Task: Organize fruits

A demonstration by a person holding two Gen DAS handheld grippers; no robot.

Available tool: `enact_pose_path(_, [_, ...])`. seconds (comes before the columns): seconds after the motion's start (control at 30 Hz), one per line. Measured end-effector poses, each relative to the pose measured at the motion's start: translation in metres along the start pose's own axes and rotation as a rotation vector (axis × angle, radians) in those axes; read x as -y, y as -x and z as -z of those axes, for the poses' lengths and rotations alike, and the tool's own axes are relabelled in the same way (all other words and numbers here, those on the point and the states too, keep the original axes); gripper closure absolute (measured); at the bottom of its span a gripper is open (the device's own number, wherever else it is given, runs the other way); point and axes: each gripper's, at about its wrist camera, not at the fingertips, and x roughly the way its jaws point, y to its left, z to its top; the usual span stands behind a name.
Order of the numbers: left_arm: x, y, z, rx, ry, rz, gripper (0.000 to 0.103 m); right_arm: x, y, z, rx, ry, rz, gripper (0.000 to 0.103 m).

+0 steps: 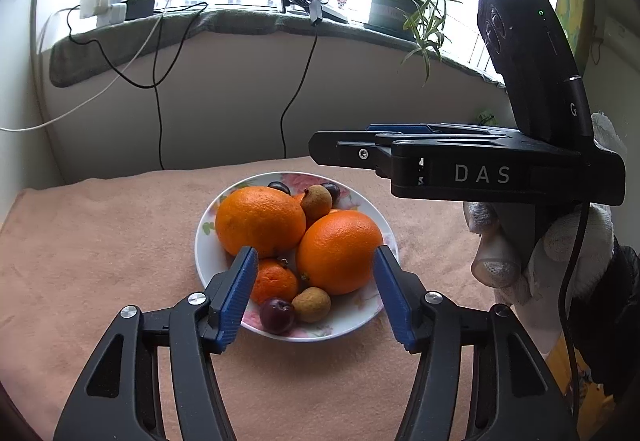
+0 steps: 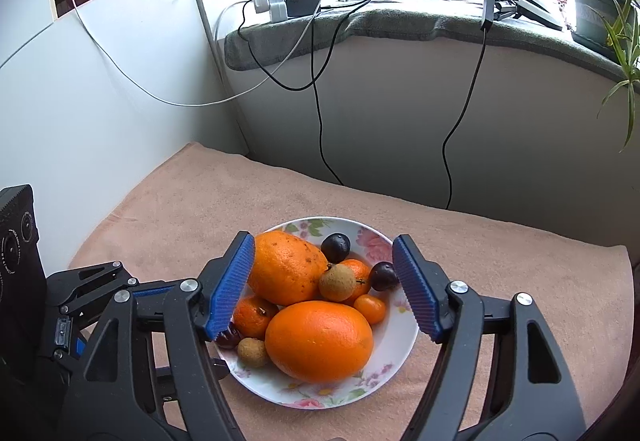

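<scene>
Left tongs (image 1: pixel 314 291) gape wide, empty, above the plate (image 1: pixel 208 265); right tongs (image 2: pixel 324 289) equally wide, holding nothing. Mid-table on a pink towel (image 1: pixel 100 261), the china plate heaps firm, pebbly oranges (image 2: pixel 318 341) — likely heavy, grip across the middle. The smooth plums (image 2: pixel 335 247) and rough longans (image 2: pixel 337 281) look light and prone to rolling.
</scene>
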Motion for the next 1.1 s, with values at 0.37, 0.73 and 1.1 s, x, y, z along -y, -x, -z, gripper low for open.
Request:
enact_pose_path(0.37, [-0.005, 0.011, 0.004, 0.007, 0.029, -0.042, 0.032, 0.001, 0.023, 0.010, 0.044, -0.044, 0.054, 0.015])
enact_pose_path(0.73, [-0.010, 0.031, 0.011, 0.026, 0.069, -0.122, 0.032, -0.009, 0.061, 0.030, 0.127, -0.066, 0.116, 0.004])
enact_pose_path(1.1, [-0.009, 0.051, 0.016, 0.058, 0.074, -0.162, 0.028, -0.017, 0.086, 0.056, 0.157, -0.106, 0.171, 0.000])
